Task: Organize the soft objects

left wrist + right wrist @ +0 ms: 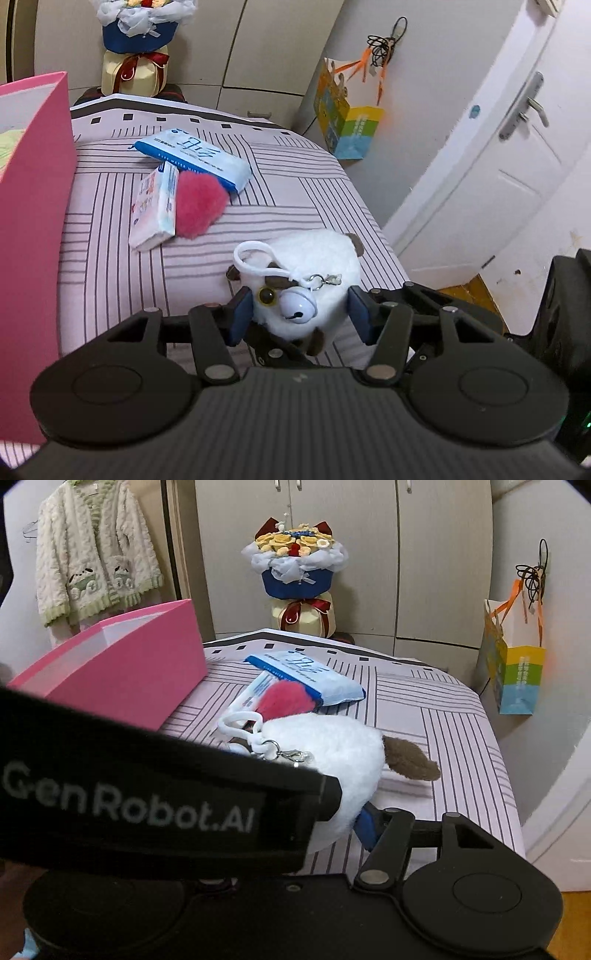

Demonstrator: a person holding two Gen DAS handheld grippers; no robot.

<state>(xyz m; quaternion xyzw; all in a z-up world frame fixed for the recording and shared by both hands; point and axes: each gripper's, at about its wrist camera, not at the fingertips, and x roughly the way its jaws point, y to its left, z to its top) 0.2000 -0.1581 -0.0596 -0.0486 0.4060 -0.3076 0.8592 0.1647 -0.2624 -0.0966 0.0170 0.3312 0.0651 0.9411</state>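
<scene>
A white plush toy point(317, 258) with brown ears, a white bell and a clip loop lies on the striped pink surface point(314, 184). My left gripper point(298, 312) is open, its blue pads on either side of the toy, not squeezing it. The toy also shows in the right wrist view point(332, 749). My right gripper is mostly hidden behind the left gripper's body; only one blue pad point(365, 827) shows beside the toy. A pink furry heart point(199, 206) lies further back, next to two tissue packs point(192, 158).
A tall pink box point(122, 664) stands at the left of the surface. A flower bouquet point(295, 572) stands at the back. A colourful paper bag point(513, 664) hangs on the right wall. A white door point(498, 147) is at the right.
</scene>
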